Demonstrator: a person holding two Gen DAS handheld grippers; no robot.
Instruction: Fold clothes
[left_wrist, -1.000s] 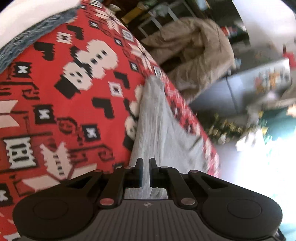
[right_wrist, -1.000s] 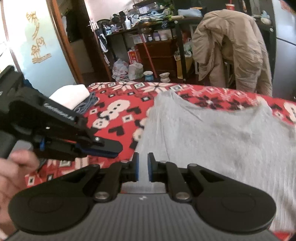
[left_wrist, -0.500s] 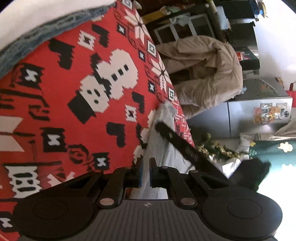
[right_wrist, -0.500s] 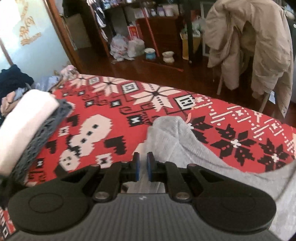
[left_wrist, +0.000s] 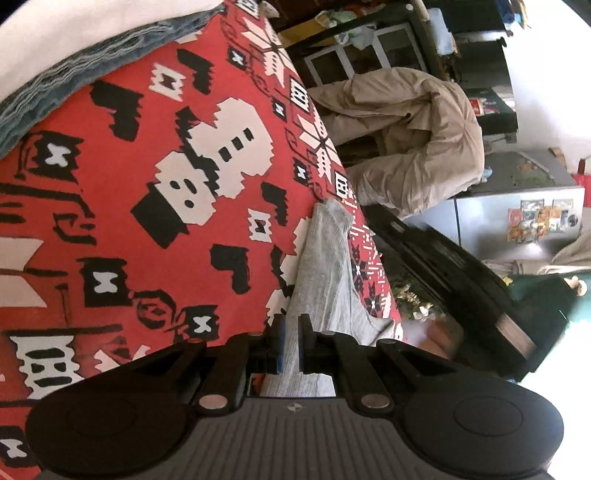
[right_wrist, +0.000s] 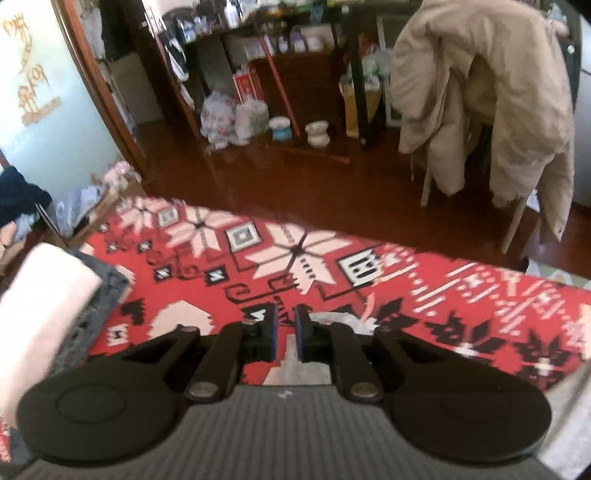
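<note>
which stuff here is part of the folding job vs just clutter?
In play:
- grey garment, pinched by left gripper and right gripper
- red patterned cover it lies on
- folded stack: white piece over dark blue-grey piece

Just around:
- beige coat on chair
- fridge
- cluttered shelves

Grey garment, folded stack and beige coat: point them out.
grey garment (left_wrist: 325, 266), left wrist view, ribbed middle.
folded stack (right_wrist: 44, 295), right wrist view, white top layer.
beige coat (right_wrist: 491, 81), right wrist view, draped back.
</note>
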